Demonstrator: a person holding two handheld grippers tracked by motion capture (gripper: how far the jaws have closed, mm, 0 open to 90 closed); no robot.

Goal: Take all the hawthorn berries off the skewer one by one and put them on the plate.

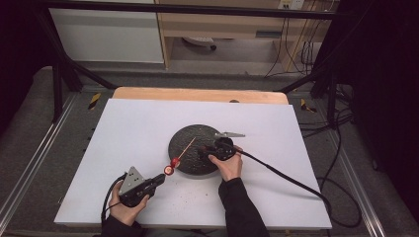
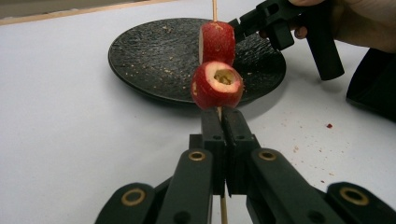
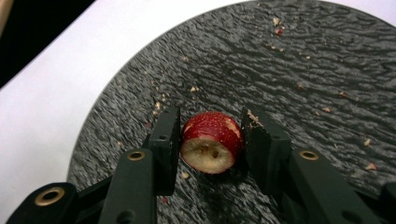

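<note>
My right hand-held gripper (image 3: pixel 210 135) jaws straddle fruit piece (image 3: pixel 211 141) at lower centre, gaps both sides, not gripping: off-centre closing may roll it across plate (image 3: pixel 289 70). Left hand-held gripper (image 2: pixel 219 122) clamped on skewer (image 2: pixel 222 205).

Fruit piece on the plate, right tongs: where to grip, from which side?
Grip the fruit piece across its rounded red-skinned flanks, coming from above, probably best. It lies on the black plate with its cut, cored face toward the right tongs, so the skin sides face the two pads. The jaws already straddle it; the right pad shows a gap, so they are not yet clamped.
</note>
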